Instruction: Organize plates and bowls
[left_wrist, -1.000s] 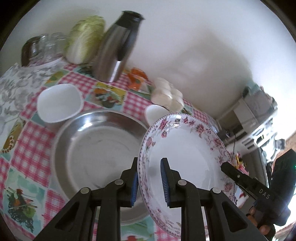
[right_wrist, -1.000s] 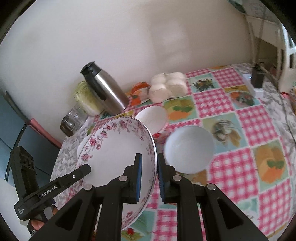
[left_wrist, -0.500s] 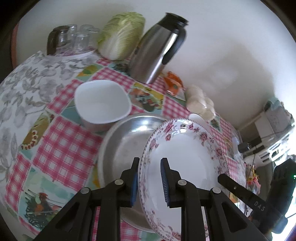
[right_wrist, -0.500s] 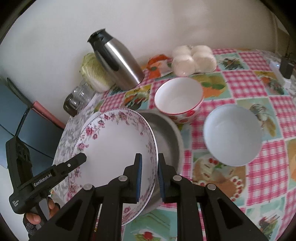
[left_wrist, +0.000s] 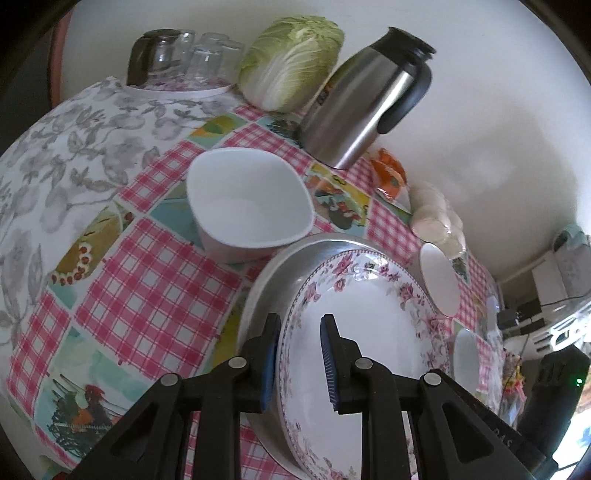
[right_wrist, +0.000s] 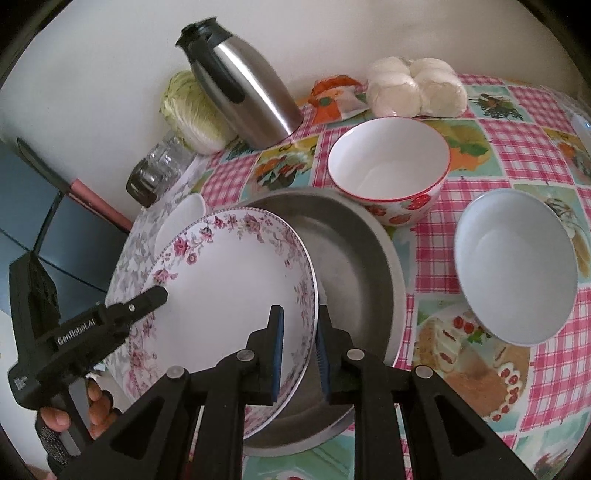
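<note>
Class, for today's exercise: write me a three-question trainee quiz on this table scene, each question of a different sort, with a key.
1. True or false: the floral plate lies flat on the tablecloth.
2. Which dish is directly under the floral plate? A) red-rimmed bowl B) steel pan C) pale blue bowl
3. Fill in: the left claw and right claw each grip the plate by its ____.

Key: 1 false, it is tilted, held over the pan; 2 B; 3 rim.

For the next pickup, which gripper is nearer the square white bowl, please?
The left gripper: on the plate rim beside the bowl; the right gripper holds the far rim.
</note>
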